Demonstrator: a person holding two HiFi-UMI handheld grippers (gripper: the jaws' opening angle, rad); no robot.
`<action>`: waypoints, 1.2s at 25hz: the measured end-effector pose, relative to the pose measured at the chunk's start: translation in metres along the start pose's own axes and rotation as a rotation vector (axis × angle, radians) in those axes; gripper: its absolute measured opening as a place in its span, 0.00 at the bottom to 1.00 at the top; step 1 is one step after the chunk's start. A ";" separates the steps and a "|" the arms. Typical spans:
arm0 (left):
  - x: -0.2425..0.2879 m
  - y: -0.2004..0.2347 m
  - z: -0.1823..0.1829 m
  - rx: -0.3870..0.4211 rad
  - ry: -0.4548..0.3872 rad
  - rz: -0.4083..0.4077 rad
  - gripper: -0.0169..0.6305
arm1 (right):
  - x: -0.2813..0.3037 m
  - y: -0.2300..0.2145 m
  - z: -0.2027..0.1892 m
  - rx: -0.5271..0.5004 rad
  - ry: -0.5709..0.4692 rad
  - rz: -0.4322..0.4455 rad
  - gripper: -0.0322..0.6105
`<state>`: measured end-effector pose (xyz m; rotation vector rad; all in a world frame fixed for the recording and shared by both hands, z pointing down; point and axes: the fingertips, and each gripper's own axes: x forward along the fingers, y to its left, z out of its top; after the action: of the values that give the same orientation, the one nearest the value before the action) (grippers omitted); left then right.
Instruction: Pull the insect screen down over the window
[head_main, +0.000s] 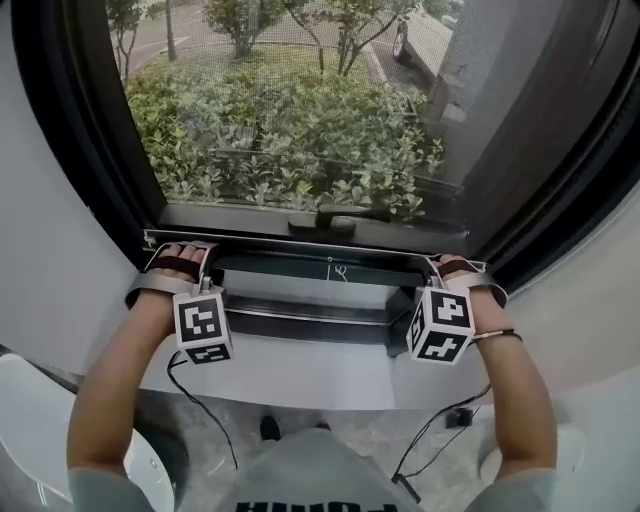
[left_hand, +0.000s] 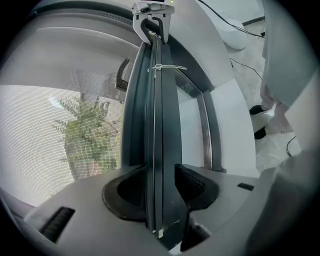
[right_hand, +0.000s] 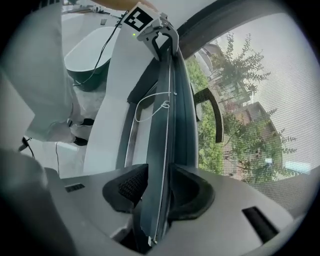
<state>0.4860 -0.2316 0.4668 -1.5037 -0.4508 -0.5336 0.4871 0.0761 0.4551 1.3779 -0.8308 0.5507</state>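
Note:
The insect screen's mesh (head_main: 300, 110) covers the window pane. Its dark bottom bar (head_main: 320, 264) lies level just above the sill track (head_main: 300, 322). My left gripper (head_main: 185, 262) is shut on the bar's left end and my right gripper (head_main: 447, 272) on its right end. In the left gripper view the bar (left_hand: 161, 125) runs straight out between the pads of the left gripper (left_hand: 161, 192), with the mesh (left_hand: 45, 130) to its left. In the right gripper view the right gripper (right_hand: 157, 192) clamps the bar (right_hand: 172, 125) the same way. A thin white pull cord (right_hand: 150, 107) hangs from the bar's middle.
A dark window handle (head_main: 335, 222) sits on the frame just behind the bar. The white sill (head_main: 300, 385) lies below the track. A white bathtub (head_main: 30, 420) stands at the lower left. Cables (head_main: 200, 410) trail from both grippers to the floor.

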 end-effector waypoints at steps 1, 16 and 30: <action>0.000 -0.001 0.000 -0.004 -0.004 -0.002 0.31 | 0.000 0.001 0.000 0.001 0.000 0.001 0.26; -0.002 0.000 0.001 -0.023 0.028 0.108 0.29 | 0.000 0.008 -0.001 0.014 -0.013 -0.097 0.26; 0.006 0.011 0.002 -0.099 0.011 0.184 0.20 | 0.008 -0.012 -0.001 0.068 0.032 -0.217 0.12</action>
<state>0.4976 -0.2298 0.4611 -1.6178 -0.2765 -0.4241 0.5013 0.0749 0.4539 1.4963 -0.6325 0.4342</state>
